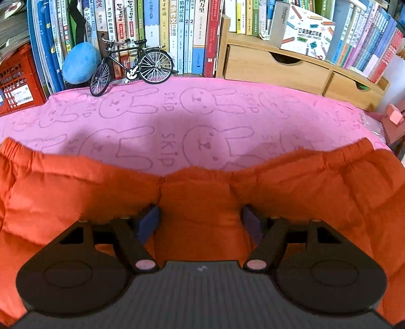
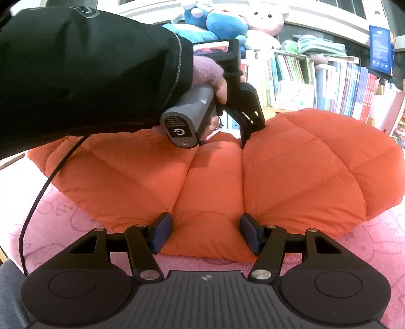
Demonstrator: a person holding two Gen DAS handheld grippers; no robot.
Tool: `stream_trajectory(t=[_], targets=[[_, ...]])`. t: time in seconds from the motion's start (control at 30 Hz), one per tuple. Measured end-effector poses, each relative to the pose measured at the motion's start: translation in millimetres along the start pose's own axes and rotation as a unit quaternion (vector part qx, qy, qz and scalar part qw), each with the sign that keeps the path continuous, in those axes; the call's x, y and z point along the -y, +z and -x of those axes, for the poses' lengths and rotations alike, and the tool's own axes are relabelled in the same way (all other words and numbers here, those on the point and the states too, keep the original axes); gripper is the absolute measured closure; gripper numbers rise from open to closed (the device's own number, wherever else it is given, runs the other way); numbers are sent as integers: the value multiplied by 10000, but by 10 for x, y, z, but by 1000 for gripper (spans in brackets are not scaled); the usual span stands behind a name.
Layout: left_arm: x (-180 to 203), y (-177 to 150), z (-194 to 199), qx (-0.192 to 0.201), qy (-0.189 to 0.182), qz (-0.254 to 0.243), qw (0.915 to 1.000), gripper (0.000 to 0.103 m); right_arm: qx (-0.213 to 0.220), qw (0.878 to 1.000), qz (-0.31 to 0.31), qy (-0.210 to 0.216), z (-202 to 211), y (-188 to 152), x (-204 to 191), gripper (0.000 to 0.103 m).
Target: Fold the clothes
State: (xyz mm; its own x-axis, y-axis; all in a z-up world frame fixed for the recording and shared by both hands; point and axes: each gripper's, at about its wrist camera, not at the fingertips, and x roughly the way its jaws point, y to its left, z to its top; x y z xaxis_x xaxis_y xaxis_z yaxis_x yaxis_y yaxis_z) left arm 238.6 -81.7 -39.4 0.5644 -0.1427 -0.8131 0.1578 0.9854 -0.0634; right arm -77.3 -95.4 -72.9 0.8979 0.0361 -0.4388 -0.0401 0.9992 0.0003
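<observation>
Orange quilted puffer garment [image 1: 76, 192], spread over a pink bunny-print towel [image 1: 177, 119] on a table. In the left wrist view, from the left: a red crate [image 1: 17, 83] at the far edge, then a blue plush ball [image 1: 81, 62], then a black model bicycle [image 1: 131, 65] standing at the towel's back edge before a row of books [image 1: 162, 30], then wooden drawers [image 1: 276, 67] to the right. Nearer the camera, the garment's elastic hem running across the full width. Left gripper [image 1: 200, 220] low in the centre, blue pads pinching a raised ridge of orange fabric between them, moderately narrow.

In the right wrist view, from the left: a black sleeve [image 2: 83, 73] and a hand [image 2: 215, 86] holding the left gripper's grey handle, its black fingers pressed down into a fold of the garment at the far side. Right gripper [image 2: 206, 234] at the near edge of the garment, pads clamped on a puffy bulge of fabric. Plush toys [image 2: 227, 20] and bookshelves [image 2: 341, 86] behind, to the right.
</observation>
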Motion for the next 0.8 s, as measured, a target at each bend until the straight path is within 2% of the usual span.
stream_trajectory(t=[0.3,0.43,0.47,0.5,0.53,0.57,0.73,0.8], targets=[[33,189,-285,56,200,-101,9997,28,41,10000,72,16,10,-18,-10,43],[70,298,-428,17,418,-137,9990,21,39,9999,104,45,11,-12,-4,42],[65,332,-428,-81,442,-95,9989,22,32,9999,107,53,6,-4,2,42],[55,361,-419,-176,466,-48,9987,29,21,9999,103,61,4,2,6,42],[31,374,-375,-247,465,17,9986,38,11,9999,95,69,16,-3,1,42],[0,370,-296,-251,385,87,9989,39,2,9999,81,76,25,-8,-1,42],[-115,78,515,306,-198,-193,9991,42,-14,10000,21,52,38,-14,-15,42],[-152,-155,867,461,-582,-348,9966,42,-12,10000,-2,30,42,-17,-22,42]])
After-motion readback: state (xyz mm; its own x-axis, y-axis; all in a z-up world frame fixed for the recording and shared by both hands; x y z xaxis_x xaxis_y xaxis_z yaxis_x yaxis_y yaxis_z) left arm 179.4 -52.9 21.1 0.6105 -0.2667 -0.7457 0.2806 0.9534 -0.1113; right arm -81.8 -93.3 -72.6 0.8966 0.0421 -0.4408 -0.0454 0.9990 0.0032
